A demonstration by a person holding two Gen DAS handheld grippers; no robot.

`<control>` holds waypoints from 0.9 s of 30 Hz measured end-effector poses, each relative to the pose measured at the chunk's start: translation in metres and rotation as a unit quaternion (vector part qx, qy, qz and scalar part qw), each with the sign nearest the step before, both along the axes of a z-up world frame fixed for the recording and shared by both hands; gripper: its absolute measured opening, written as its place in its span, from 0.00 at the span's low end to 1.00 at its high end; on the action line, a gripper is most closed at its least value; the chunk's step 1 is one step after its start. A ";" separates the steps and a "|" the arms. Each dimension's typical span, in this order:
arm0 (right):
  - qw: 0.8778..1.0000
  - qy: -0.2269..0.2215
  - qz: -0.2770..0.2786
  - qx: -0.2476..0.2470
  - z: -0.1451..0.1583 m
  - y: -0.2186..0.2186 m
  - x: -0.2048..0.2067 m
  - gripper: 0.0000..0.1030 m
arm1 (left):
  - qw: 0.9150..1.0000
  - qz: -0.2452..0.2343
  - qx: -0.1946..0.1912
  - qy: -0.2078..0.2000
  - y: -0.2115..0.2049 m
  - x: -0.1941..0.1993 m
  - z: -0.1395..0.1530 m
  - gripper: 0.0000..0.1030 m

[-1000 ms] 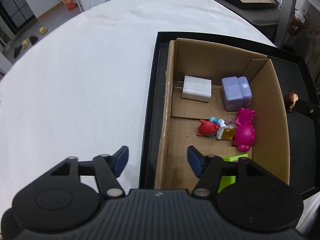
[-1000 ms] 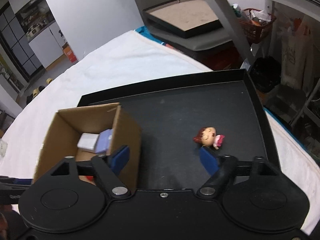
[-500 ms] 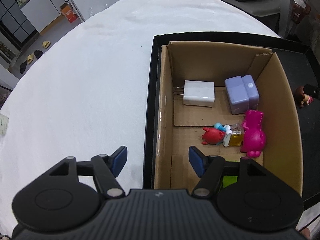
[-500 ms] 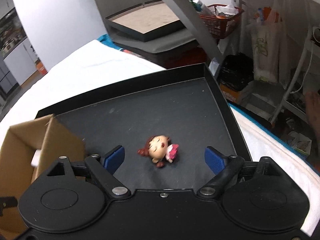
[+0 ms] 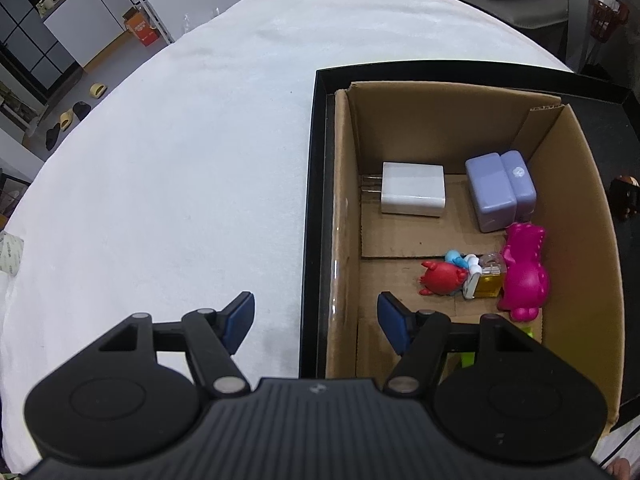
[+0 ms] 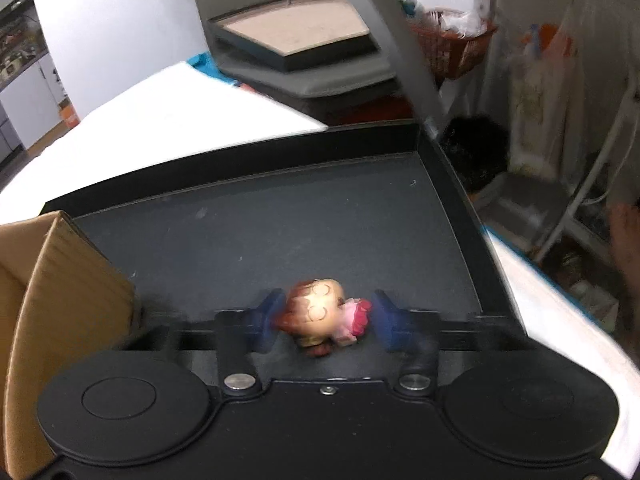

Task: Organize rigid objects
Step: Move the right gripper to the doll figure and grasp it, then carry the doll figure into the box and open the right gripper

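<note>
A small doll figure [image 6: 320, 312] with brown hair and a pink dress lies on the black tray [image 6: 280, 232]. My right gripper [image 6: 326, 318] is closing around it, and its blurred blue pads [image 6: 268, 314] meet the doll on both sides. Left of it stands the cardboard box [image 6: 60, 280]. In the left wrist view the box [image 5: 580, 240] holds a white charger [image 5: 414, 194], a lilac block [image 5: 500, 192], a magenta dinosaur [image 5: 524, 276], a red figure [image 5: 442, 278] and a yellow bottle [image 5: 488, 284]. My left gripper [image 5: 316, 320] stands open astride the box's left wall, holding nothing.
White cloth [image 5: 160, 160] covers the table left of the tray. Behind the tray a second framed board [image 6: 296, 36] rests on a grey surface, crossed by a slanting metal post [image 6: 400, 40]. A red basket [image 6: 452, 48] and a person's hand [image 6: 628, 240] are at the right.
My right gripper sank and came forward over the doll, and its jaws went from wide apart to closing on it. My left gripper stayed over the box wall, open as before.
</note>
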State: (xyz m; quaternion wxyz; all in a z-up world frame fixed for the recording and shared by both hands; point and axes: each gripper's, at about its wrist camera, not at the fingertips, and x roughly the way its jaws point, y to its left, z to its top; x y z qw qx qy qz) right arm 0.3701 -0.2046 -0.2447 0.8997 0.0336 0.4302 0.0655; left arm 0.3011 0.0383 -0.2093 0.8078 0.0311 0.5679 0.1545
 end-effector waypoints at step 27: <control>1.000 -0.005 0.019 0.001 0.064 0.006 -0.059 0.43 | 0.998 0.008 -0.054 -0.019 0.016 -0.027 0.022 0.64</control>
